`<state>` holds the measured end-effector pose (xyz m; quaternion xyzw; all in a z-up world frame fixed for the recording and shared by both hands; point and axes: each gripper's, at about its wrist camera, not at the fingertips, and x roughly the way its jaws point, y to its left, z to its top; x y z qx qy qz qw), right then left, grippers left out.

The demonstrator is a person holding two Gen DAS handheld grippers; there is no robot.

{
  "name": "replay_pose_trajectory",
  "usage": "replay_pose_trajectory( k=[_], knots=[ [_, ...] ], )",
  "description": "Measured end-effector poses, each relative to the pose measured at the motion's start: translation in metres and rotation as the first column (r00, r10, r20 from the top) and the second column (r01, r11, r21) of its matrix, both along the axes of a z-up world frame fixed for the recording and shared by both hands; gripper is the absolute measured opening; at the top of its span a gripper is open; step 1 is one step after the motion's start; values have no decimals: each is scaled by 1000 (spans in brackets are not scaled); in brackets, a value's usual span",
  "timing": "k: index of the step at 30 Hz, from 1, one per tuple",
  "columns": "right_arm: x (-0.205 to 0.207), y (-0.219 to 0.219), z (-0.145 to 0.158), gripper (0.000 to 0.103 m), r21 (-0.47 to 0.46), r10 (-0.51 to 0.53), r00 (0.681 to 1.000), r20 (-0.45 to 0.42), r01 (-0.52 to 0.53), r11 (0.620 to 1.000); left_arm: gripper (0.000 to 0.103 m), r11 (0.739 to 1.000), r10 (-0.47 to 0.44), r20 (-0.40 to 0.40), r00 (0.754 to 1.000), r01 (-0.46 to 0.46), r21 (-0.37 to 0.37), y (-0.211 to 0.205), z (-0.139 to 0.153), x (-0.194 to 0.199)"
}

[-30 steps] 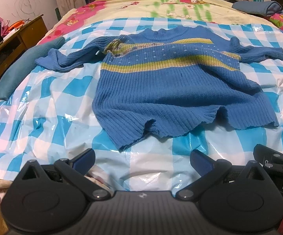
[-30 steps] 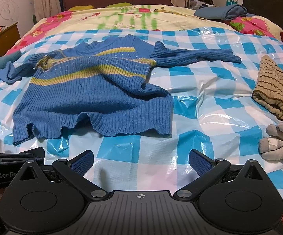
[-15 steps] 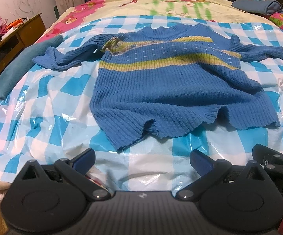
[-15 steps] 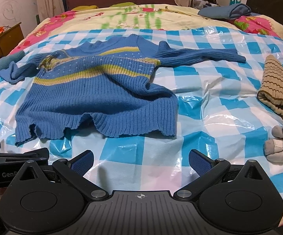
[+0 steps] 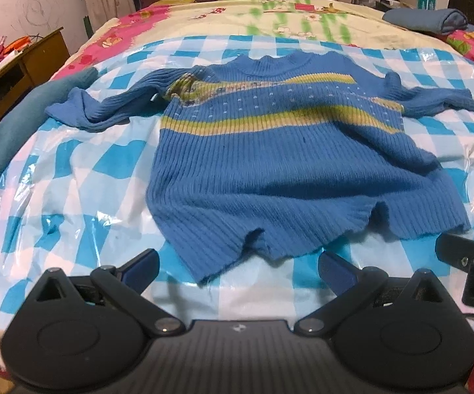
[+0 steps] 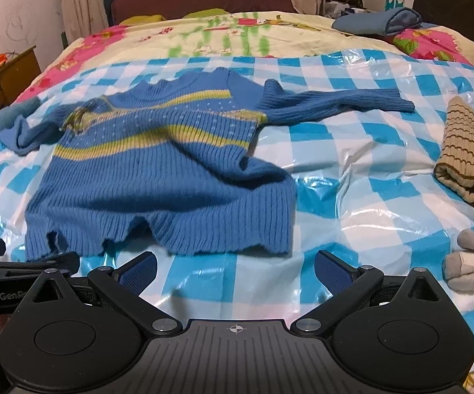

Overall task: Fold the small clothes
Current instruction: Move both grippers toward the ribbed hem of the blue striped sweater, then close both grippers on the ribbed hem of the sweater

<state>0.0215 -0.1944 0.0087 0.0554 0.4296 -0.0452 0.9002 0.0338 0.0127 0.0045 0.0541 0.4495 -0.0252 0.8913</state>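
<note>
Since a second ago I have brought both grippers forward, so the blue sweater (image 5: 269, 164) fills more of each view and its hem sits just beyond the fingertips; the garment itself has not shifted.

From the left wrist, I see the left gripper (image 5: 238, 264) with its jaws spread wide, holding nothing, and the near left hem corner hanging between them. The sweater lies front up on the checked plastic sheet (image 5: 72, 177) covering the bed, neck away from me, sleeves stretched out to either side. It is ribbed blue knit with two yellow-green bands across the chest and a wavy, scalloped hem that buckles upward in the middle. I judge it soft, light and stretchy; it will drape and sag, and the glossy sheet beneath probably lets it slide if dragged. A folded blue cloth (image 5: 23, 124) lies at the far left edge.

From the right wrist, the right gripper (image 6: 235, 266) is equally wide and empty, hovering just short of the hem's right half. The right sleeve (image 6: 335, 105) runs flat toward a folded striped tan knit (image 6: 470, 164), with a grey soft toy (image 6: 473, 262) nearer. I would pinch a sleeve cuff or shoulder edge, catching both layers, and lift before carrying it across.
</note>
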Motion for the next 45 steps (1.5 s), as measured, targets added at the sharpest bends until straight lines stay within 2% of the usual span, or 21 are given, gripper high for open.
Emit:
replay_pose_trajectory(
  k=[19, 23, 26, 29, 32, 33, 36, 37, 38, 40, 42, 43, 45],
  knots=[
    [23, 1, -11, 101, -28, 11, 999, -33, -12, 1000, 103, 999, -44, -41, 998, 44, 2, 2, -8, 18],
    [28, -3, -14, 101, -23, -2, 999, -38, 1, 1000, 103, 999, -45, -50, 998, 44, -24, 6, -8, 22],
    [31, -12, -17, 100, -8, -23, 999, -44, 23, 1000, 103, 998, -45, -23, 999, 44, -43, 16, 0, 24],
    [37, -22, -22, 91, 28, -33, 997, -74, 36, 999, 103, 996, -58, 15, 998, 59, -69, 28, 7, 27],
    [42, -23, -29, 79, 59, -16, 995, -102, 22, 998, 103, 996, -62, 22, 998, 63, -58, 37, 8, 34],
    [44, -23, -31, 72, 73, -4, 994, -110, 12, 997, 103, 996, -68, 24, 997, 70, -56, 39, 8, 36],
    [48, -25, -37, 60, 104, 10, 991, -136, 4, 995, 103, 993, -104, -12, 995, 103, -49, 43, -4, 42],
    [49, -28, -38, 51, 117, 12, 990, -140, 5, 993, 95, 992, -114, -41, 993, 112, -51, 44, -10, 45],
    [50, -30, -38, 47, 130, 10, 990, -144, 9, 991, 80, 991, -125, -74, 989, 120, -64, 45, -14, 48],
    [51, -38, -32, 20, 180, 20, 989, -145, 6, 984, 67, 982, -151, -112, 982, 136, -130, 50, -17, 52],
    [52, -44, -28, 14, 232, 38, 989, -146, -3, 973, 57, 975, -173, -127, 977, 151, -163, 51, -17, 54],
    [52, -45, -26, 12, 244, 47, 988, -149, -9, 970, 48, 974, -184, -134, 974, 161, -162, 51, -18, 55],
    [53, -45, -24, 9, 263, 62, 986, -157, -19, 965, 42, 972, -197, -147, 969, 174, -158, 50, -21, 56]
  ],
)
